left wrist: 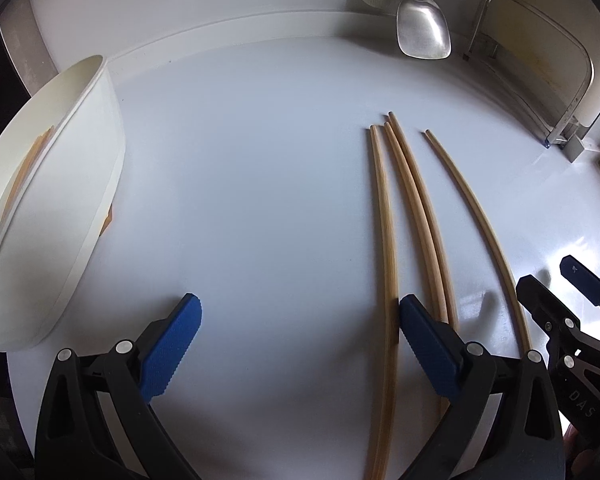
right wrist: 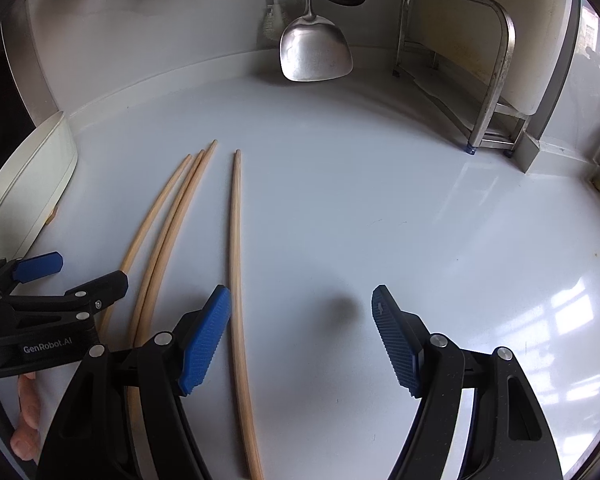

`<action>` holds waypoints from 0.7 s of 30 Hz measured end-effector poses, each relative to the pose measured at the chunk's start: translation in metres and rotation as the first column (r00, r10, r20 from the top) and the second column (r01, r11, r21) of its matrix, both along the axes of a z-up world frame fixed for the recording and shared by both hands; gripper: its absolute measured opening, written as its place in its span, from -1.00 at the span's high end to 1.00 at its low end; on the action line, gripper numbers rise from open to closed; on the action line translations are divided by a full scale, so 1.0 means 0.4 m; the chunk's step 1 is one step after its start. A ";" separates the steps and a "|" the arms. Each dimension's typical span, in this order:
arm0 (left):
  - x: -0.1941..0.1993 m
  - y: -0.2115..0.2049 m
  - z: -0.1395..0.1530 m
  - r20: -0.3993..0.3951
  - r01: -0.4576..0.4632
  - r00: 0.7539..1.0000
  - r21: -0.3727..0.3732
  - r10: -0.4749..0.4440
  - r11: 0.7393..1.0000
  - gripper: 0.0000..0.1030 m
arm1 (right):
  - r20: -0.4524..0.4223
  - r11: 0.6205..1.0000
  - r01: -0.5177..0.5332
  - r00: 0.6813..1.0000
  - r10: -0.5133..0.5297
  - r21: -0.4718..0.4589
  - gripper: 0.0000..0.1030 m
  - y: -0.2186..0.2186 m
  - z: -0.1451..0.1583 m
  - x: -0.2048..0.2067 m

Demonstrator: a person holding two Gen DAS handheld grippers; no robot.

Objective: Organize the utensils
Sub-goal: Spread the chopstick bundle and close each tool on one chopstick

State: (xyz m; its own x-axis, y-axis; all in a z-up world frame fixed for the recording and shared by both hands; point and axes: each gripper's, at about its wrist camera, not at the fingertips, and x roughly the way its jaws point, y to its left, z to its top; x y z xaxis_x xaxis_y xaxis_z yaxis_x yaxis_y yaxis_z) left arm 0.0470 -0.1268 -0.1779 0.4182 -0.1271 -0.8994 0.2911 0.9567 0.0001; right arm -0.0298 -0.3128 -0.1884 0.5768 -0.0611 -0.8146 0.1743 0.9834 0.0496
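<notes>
Four chopsticks on the white table [left wrist: 260, 160], both tongs wide open and empty

Left of the left tongs [left wrist: 300, 332] stands the white holder [left wrist: 60, 184], some sticks already inside; the leftmost chopstick [left wrist: 382, 208] lies just inside its right finger, the touching pair [left wrist: 416, 208] just outside it, and the lone chopstick [right wrist: 236, 240] runs beside the right tongs' [right wrist: 302, 340] left finger. They are long, thin, pale wood, smooth and round, so closing on one may roll it away, or nudge a neighbour askew
</notes>
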 end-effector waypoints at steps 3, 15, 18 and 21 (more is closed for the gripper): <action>-0.001 0.005 0.001 -0.003 -0.003 1.000 0.002 0.003 1.000 -0.88 | -0.014 1.000 -0.011 1.000 0.011 -0.013 -0.36 0.013 -0.008 0.000; 0.013 0.002 -0.001 0.010 -0.021 1.000 0.006 0.021 1.000 -0.90 | -0.013 0.999 -0.014 1.000 0.013 -0.031 -0.36 0.024 -0.016 -0.008; 0.005 0.003 -0.002 0.014 -0.030 0.999 0.007 0.029 1.000 -0.90 | -0.007 1.000 -0.016 1.000 0.016 -0.027 -0.35 0.027 -0.017 -0.010; -0.010 0.003 0.003 0.024 -0.012 1.000 0.007 0.012 1.000 -0.80 | -0.003 0.999 -0.025 1.000 0.025 -0.028 -0.34 0.033 -0.018 -0.011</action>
